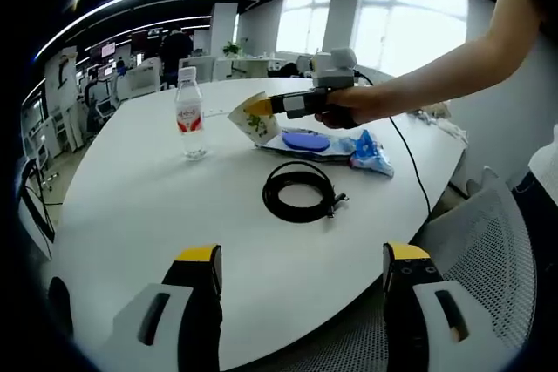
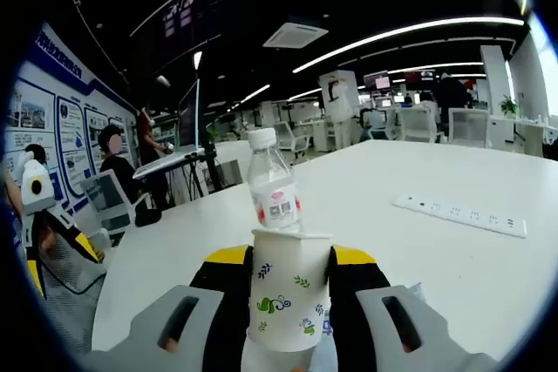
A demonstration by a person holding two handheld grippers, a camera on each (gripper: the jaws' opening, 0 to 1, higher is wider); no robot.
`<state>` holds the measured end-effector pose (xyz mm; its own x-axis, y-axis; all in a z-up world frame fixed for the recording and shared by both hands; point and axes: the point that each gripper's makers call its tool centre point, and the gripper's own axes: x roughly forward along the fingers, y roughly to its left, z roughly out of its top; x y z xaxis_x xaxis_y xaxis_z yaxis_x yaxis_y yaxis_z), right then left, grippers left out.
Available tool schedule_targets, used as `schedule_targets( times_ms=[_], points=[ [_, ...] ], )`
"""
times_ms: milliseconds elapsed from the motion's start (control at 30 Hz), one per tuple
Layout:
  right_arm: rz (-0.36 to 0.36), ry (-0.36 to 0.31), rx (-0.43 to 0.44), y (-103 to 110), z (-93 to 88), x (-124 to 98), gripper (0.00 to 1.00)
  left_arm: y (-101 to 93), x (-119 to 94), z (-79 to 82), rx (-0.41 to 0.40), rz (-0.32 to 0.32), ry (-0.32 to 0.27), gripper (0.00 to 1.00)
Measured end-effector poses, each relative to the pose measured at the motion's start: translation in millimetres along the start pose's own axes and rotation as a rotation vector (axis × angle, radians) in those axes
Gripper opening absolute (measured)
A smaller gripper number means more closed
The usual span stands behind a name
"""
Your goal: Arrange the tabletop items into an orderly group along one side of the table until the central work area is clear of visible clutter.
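A white paper cup (image 2: 289,289) printed with small green leaves sits upright between the jaws of the right gripper (image 2: 289,302), which close on its sides and hold it above the table (image 2: 453,276). In the left gripper view the same cup (image 1: 254,118) is carried tilted, just above a blue disc (image 1: 306,140) and some blue-and-white packets (image 1: 370,152). A clear water bottle (image 1: 190,113) with a red label stands upright just beyond the cup. A coiled black cable (image 1: 299,190) lies nearer the table's middle, apart from the rest. The left gripper (image 1: 301,272) hovers low over the near edge with its jaws wide apart, holding nothing. A white power strip (image 2: 459,213) lies further along the table.

The cup looks thin, so a light squeeze seems wise. Setting it down upright beside the bottle, without knocking it, would likely start a neat row.
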<state>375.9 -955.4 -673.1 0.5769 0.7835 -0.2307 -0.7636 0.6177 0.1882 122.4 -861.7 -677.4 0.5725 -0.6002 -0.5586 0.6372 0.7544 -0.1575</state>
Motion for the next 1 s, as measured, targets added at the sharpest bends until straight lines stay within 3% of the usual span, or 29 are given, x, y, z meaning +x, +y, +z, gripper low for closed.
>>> schedule_targets(
  times_ms=[200,467,1000],
  points=[
    [-0.026,-0.034,0.046,-6.8,3.8,8.5,0.31,0.6,1.1,-3.3,-0.006,-0.002,0.017,0.71],
    [-0.055,-0.065,0.049,-20.5,9.2,21.3,0.31,3.5,1.4,-3.0,-0.039,0.001,0.015,0.71],
    [-0.061,-0.132,0.041,-28.0,17.2,42.1,0.27,2.8,2.8,-8.7,-0.047,-0.009,0.042,0.70]
  ],
)
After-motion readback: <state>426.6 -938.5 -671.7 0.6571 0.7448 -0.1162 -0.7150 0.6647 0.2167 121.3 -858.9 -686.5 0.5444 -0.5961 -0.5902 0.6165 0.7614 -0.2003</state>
